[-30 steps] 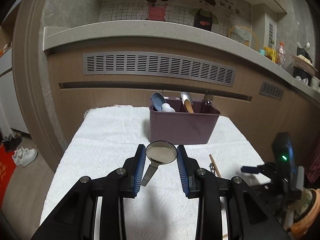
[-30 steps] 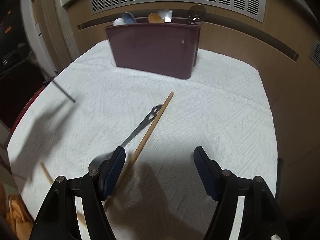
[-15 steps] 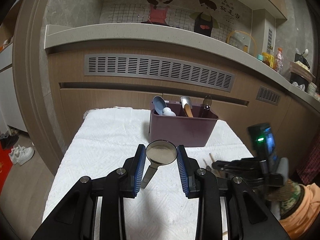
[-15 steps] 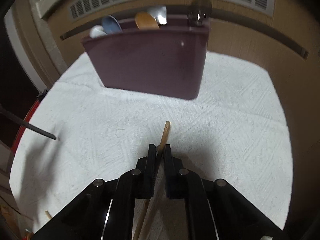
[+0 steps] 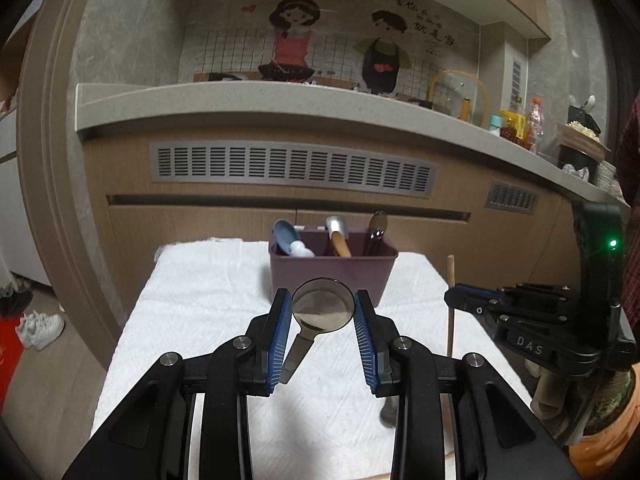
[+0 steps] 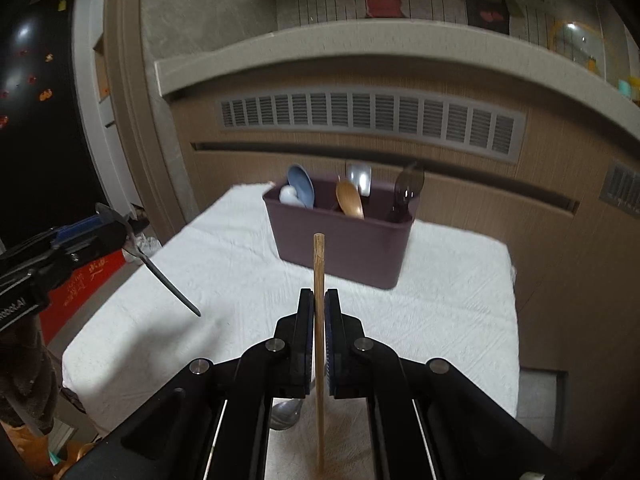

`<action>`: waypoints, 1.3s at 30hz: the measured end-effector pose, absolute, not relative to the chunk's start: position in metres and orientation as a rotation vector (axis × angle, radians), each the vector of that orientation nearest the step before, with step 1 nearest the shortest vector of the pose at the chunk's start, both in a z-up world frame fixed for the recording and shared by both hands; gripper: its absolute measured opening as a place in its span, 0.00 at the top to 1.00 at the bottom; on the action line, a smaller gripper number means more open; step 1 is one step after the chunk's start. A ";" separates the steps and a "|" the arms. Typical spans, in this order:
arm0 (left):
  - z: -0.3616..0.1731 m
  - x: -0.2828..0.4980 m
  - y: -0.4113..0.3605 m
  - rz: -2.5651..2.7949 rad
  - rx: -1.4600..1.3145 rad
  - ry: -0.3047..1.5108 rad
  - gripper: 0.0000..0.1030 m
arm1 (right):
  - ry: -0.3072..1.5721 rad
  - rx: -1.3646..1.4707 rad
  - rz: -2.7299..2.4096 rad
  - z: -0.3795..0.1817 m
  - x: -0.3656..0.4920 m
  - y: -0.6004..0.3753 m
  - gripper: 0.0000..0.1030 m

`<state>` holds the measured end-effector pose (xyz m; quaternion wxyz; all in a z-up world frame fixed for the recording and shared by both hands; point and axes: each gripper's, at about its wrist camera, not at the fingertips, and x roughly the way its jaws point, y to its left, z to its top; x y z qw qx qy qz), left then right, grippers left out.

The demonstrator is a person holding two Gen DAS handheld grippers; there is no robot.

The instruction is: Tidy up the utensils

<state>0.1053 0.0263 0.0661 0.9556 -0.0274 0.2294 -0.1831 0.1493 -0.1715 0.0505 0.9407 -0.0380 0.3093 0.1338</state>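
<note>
While both tools hovered above white cloth [image 6: 440,312], left gripper [image 5: 322,312] clamped metal spoon [image 5: 322,309] by bowl; right gripper [image 6: 319,312] pinched wooden chopstick [image 6: 319,264] upright (probably for dropping into holder). Purple holder [image 6: 348,240] stood ahead, already holding spoons.

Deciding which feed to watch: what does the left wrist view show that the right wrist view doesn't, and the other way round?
Only the left wrist view shows the round bowl of the metal spoon face-on between the left gripper fingers. Only the right wrist view shows the right gripper closed on the wooden chopstick from behind, and the spoon's handle sticking out over the white cloth. Both show the purple utensil caddy, already holding several utensils, and each other's gripper.
</note>
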 end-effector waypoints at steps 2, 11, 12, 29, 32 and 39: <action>0.071 0.103 0.025 -0.372 -0.054 0.459 0.68 | 0.607 -0.080 0.281 0.059 0.145 -0.170 0.95; 0.100 0.102 0.011 -0.385 -0.021 0.405 0.73 | 0.499 -0.113 0.278 0.094 0.135 -0.167 0.95; 0.102 0.104 0.011 -0.385 -0.017 0.400 0.73 | 0.486 -0.117 0.276 0.099 0.135 -0.166 0.95; -0.023 0.119 -0.089 -0.914 0.499 0.744 0.53 | 0.635 -0.114 0.252 0.073 0.173 -0.192 0.95; -0.048 0.112 -0.117 -0.969 0.615 0.773 0.53 | 0.655 -0.113 0.259 0.068 0.179 -0.195 0.95; -0.077 0.134 -0.144 -0.879 0.558 0.883 0.53 | 0.669 -0.129 0.280 0.065 0.183 -0.194 0.95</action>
